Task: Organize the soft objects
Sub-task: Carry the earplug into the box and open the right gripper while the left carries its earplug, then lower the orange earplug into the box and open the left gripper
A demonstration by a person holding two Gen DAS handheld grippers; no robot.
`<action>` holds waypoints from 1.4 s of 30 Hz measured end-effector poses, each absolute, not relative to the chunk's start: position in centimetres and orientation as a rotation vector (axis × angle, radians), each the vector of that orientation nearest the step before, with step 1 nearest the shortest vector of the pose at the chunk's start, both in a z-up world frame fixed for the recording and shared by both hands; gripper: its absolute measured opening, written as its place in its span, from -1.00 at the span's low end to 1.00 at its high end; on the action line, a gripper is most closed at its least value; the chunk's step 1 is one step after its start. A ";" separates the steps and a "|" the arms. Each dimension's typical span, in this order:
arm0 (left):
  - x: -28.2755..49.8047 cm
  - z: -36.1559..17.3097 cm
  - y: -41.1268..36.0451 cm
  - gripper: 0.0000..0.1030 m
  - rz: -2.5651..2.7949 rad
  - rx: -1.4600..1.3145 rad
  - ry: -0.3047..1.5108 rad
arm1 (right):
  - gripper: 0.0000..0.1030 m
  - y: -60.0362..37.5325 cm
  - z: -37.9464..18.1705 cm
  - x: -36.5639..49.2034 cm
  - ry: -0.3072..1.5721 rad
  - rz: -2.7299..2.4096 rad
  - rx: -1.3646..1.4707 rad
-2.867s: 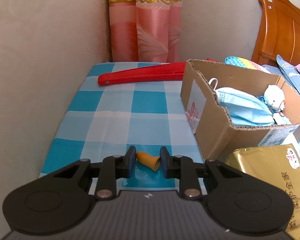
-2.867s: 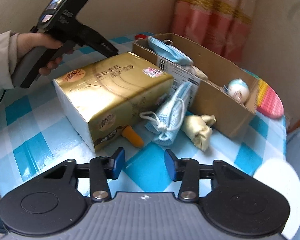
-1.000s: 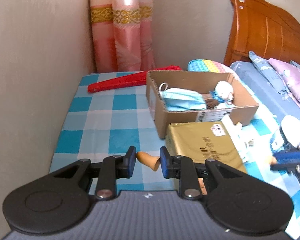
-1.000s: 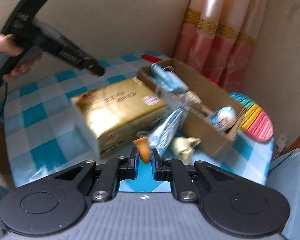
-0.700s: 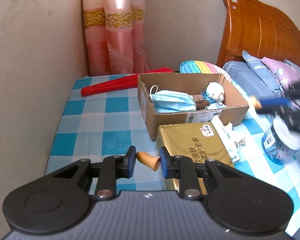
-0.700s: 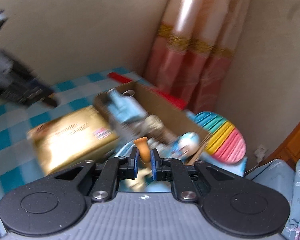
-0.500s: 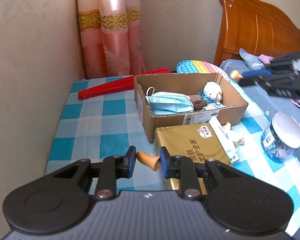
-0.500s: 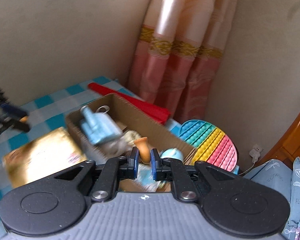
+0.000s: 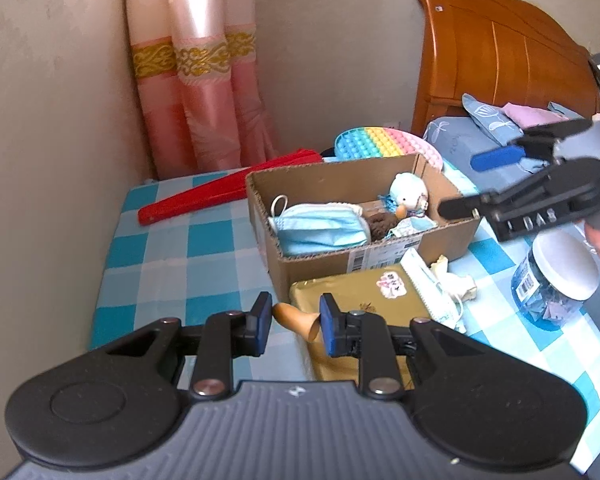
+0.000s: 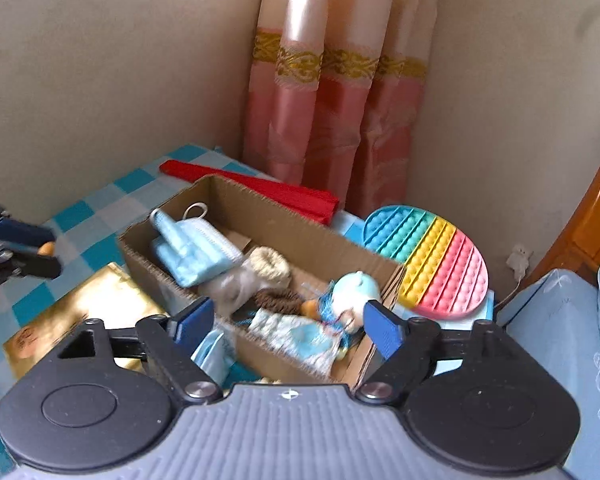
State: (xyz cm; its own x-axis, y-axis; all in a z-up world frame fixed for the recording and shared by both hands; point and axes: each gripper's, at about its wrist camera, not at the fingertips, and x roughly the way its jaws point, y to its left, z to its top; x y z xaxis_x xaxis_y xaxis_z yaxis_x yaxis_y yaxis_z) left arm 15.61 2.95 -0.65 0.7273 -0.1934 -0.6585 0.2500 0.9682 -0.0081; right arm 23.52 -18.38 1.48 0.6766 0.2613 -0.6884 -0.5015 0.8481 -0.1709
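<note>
Left gripper is clamped on a small orange cone-shaped soft piece, held above the checked cloth beside the gold tissue pack.

Right gripper hovers over the cardboard box; its jaws have just been opening and now stand wide with nothing pinched between the pads. A second orange soft piece lies inside the box beside the blue-and-white plush toy.

Also in the box: blue face mask, brown scrunchie.

Writing: the gold pack carries printed characters and a sticker, too small to read. The box front shows a barcode label, illegible. The right gripper's body shows raised lettering, unclear.

A blue jar with a white lid stands near the box.
</note>
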 end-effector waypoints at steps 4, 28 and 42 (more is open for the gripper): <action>16.0 -0.2 2.5 -0.53 -0.260 0.088 0.710 | 1.00 -18.6 1.9 22.2 0.717 0.441 -0.314; 23.5 3.8 -4.2 -0.53 -0.359 0.198 0.683 | 1.00 -20.4 -0.1 12.8 0.809 0.306 -0.075; 26.0 4.7 -6.6 0.82 -0.341 0.240 0.637 | 1.00 -20.4 -0.1 11.3 0.763 0.315 -0.098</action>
State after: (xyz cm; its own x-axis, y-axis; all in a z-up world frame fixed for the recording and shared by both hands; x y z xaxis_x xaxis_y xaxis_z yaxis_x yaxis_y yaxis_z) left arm 25.98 -6.56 4.69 0.7511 -0.2366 -0.6163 0.3822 0.9171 0.1137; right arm 11.34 -20.38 -0.14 0.6785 0.2445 -0.6928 -0.3148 0.9488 0.0266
